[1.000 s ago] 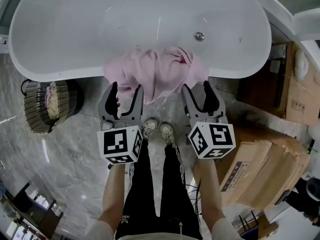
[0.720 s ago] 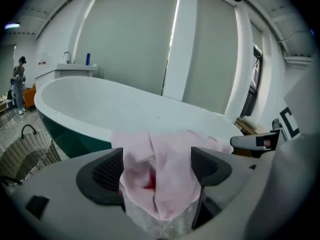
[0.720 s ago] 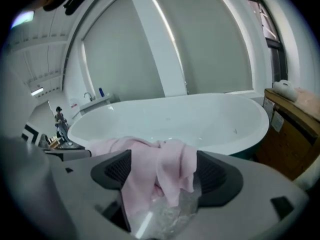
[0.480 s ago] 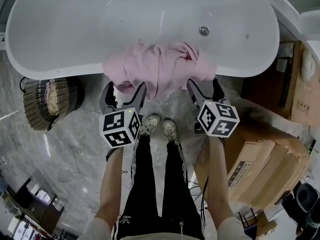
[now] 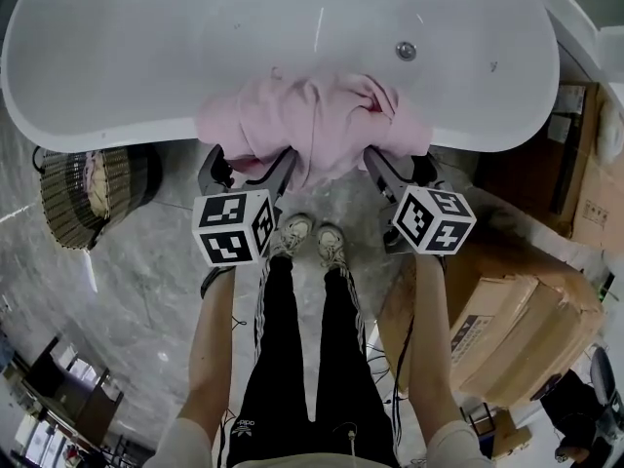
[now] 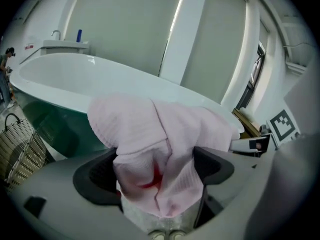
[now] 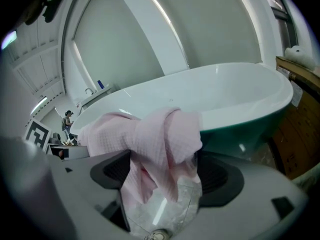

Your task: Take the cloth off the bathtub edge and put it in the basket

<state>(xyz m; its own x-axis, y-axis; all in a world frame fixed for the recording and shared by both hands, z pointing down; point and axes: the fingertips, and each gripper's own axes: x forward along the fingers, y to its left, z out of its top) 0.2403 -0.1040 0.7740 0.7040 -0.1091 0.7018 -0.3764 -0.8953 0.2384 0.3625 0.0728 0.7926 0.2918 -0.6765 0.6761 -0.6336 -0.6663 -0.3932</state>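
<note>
Bathroom: freestanding white bathtub [image 5: 117, 66], marbled floor [image 5: 136, 291], woven basket [image 5: 73, 198] beside tub, cardboard boxes [image 5: 517, 330].

Pink waffle-weave cloth [image 5: 312, 125] is bunched up and draped over the near edge of the white bathtub [image 5: 97, 136], about mid-rim. Some of it sits inside, and the rest hangs down the outer side, with a reddish bit in the folds. The wicker basket [image 5: 58, 213] stands on the floor by the tub's left end, well apart from the cloth, with something pale pink inside.
</note>
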